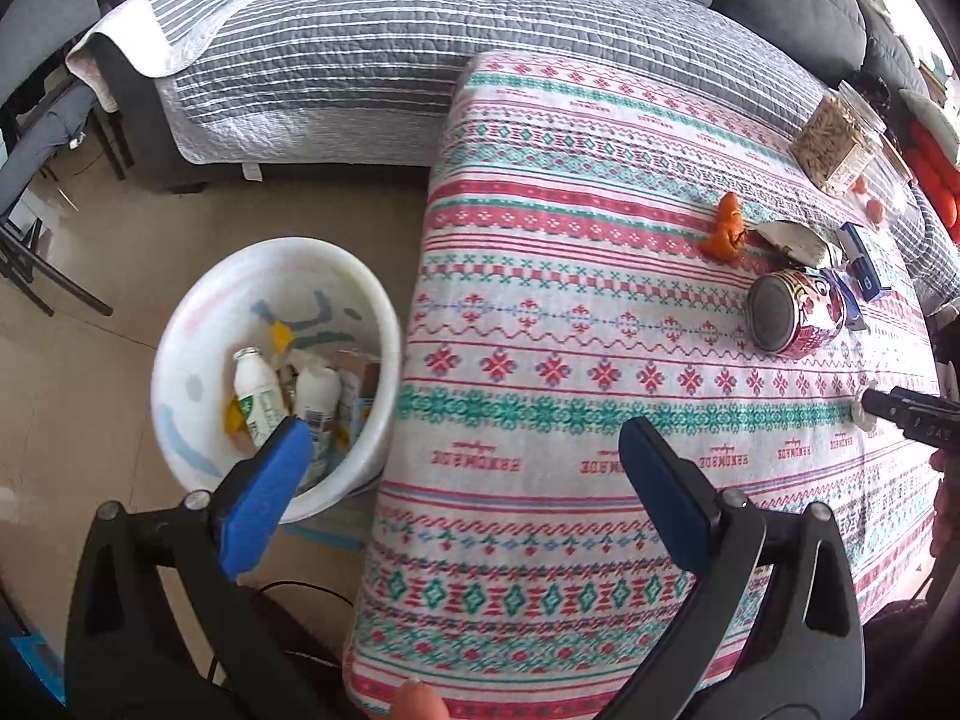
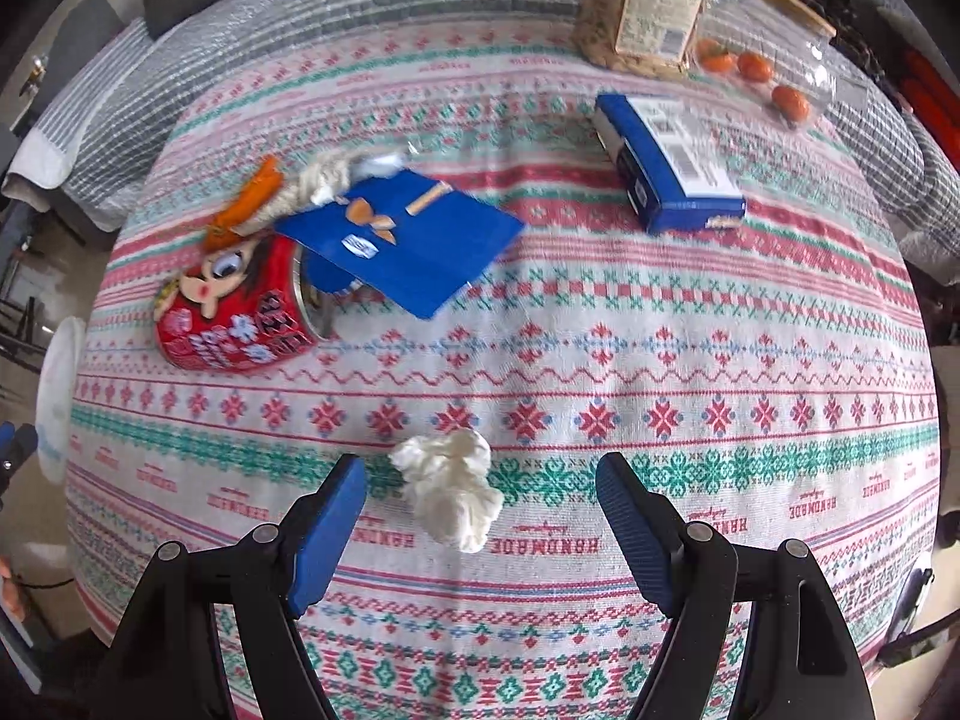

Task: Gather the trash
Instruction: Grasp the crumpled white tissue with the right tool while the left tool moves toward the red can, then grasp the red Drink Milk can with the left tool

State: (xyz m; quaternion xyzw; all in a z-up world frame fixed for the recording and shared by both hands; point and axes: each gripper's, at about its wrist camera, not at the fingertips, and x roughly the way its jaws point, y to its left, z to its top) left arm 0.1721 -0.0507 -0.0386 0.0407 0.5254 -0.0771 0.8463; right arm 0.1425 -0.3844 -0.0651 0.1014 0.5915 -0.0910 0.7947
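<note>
A crumpled white tissue [image 2: 451, 487] lies on the patterned tablecloth [image 2: 600, 360], between the fingers of my open, empty right gripper [image 2: 480, 480], nearer the left finger. Further back lie a red can [image 2: 231, 312] on its side, a blue wrapper [image 2: 408, 240] with crumbs, orange peel [image 2: 246, 201] and a crumpled paper [image 2: 336, 177]. My left gripper [image 1: 465, 450] is open and empty at the table's left edge, above a white trash bin [image 1: 270, 372] on the floor that holds bottles and scraps. The can [image 1: 795, 312] and peel [image 1: 726, 225] also show in the left wrist view.
A blue box [image 2: 669, 162], a jar of snacks [image 2: 645, 6] and a clear jar with small oranges [image 2: 774, 78] stand at the table's far side. A sofa with a striped grey cover [image 1: 360, 48] lies behind the table. Chair legs [image 1: 36, 264] stand at the left.
</note>
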